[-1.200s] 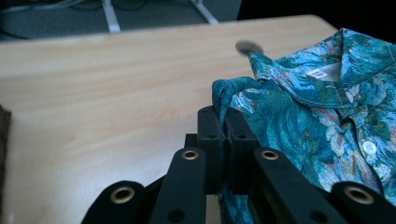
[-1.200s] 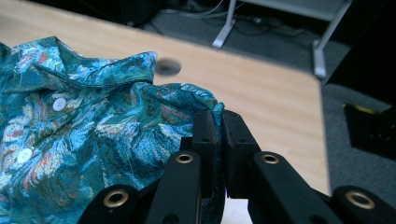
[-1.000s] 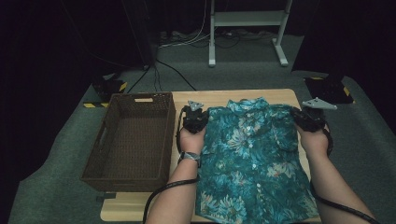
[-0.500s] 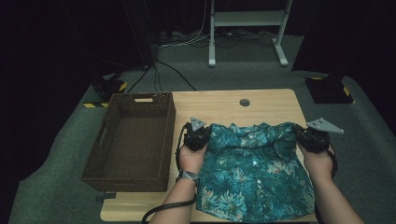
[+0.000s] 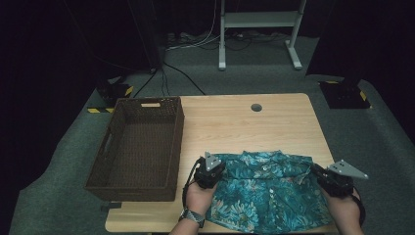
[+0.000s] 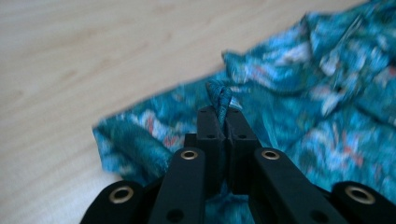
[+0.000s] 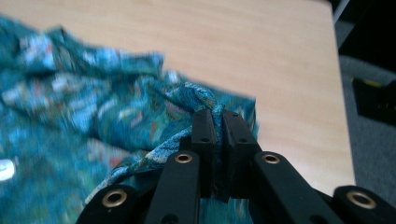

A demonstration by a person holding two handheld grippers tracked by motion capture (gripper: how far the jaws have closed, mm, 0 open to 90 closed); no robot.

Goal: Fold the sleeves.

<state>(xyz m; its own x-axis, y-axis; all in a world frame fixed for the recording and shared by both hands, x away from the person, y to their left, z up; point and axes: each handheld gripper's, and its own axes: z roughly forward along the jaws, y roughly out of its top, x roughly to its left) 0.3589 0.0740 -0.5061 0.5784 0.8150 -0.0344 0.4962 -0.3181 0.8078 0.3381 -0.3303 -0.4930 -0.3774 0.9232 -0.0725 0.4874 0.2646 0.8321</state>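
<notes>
Both grippers are clamped on the shirt (image 5: 264, 196): the left gripper (image 6: 223, 122) pinches a small bunched tuft of teal floral cloth between closed jaws, and the right gripper (image 7: 215, 119) does the same w/ another tuft at the opposite side. The shirt lies crumpled on the near part of the counter (image 5: 274, 122), top edge folded toward the person, bottom hem hanging over the near edge. Risks, as I read it: each bite is thin, just a twist of fabric at the jaw tips, so a sharp tug or uneven pull btwn the two hands could let one corner slip out, and the fold would go lopsided. The overhang at the front edge could also drag the whole thing off if both grips let go too soon. A button or seam caught in a jaw might snag on release. The basket (image 5: 139, 142), dark wicker, sits on the left of the counter, near the left gripper but apart from the shirt. Counter is pale wood w/ a round cable hole (image 5: 256, 107) toward the far side. Room is dark, grey carpet, cables and a white stand (image 5: 259, 29) behind.
</notes>
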